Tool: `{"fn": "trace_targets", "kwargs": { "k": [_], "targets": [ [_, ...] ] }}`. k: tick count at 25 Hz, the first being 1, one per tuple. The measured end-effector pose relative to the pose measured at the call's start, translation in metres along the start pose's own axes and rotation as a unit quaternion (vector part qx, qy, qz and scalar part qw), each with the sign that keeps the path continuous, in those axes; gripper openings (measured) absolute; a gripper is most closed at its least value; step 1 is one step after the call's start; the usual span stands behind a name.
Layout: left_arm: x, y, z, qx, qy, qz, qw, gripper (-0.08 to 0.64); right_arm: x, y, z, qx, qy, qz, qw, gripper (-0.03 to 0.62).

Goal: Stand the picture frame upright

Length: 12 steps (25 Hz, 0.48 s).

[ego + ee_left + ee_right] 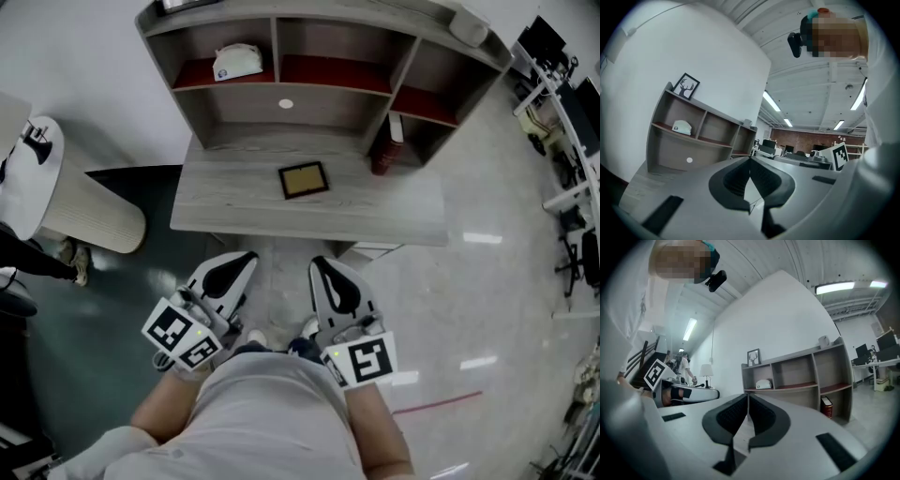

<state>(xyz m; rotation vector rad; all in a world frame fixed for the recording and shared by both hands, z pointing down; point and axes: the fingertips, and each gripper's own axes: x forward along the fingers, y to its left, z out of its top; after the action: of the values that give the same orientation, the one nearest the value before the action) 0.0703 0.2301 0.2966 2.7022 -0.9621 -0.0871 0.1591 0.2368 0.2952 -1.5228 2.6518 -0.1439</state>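
The picture frame (pixel 304 180), gold-brown with a dark border, lies flat on the grey wooden desk (pixel 225 211) in the head view, near its middle. My left gripper (pixel 249 256) and right gripper (pixel 318 262) are held side by side close to my body, short of the desk's front edge and apart from the frame. In the left gripper view, the left gripper (pixel 750 159) has its jaws together with nothing between them. The right gripper (pixel 748 395) looks the same in its own view. The jaws hide the flat frame in both gripper views.
A shelf unit (pixel 281 84) stands at the back of the desk, holding a white object (pixel 236 62). A red book (pixel 382 155) leans at its right. A framed deer picture (pixel 686 86) stands on top. A rounded wooden stand (pixel 89 214) is at the left, office desks (pixel 562 103) at the right.
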Motion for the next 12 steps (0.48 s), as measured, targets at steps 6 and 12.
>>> {"fn": "trace_targets", "kwargs": {
  "k": [6,12],
  "targets": [
    [0.016,-0.008,-0.002,0.007,0.002,0.022,0.9997,0.015,-0.015,-0.029,-0.003,0.010,0.002,0.008,1.000,0.023],
    [0.035,-0.030,-0.010,0.021,0.010,0.041,0.9989,0.014,-0.036,-0.056,0.002,0.006,-0.009,0.020,1.000,0.023]
  ]
}}
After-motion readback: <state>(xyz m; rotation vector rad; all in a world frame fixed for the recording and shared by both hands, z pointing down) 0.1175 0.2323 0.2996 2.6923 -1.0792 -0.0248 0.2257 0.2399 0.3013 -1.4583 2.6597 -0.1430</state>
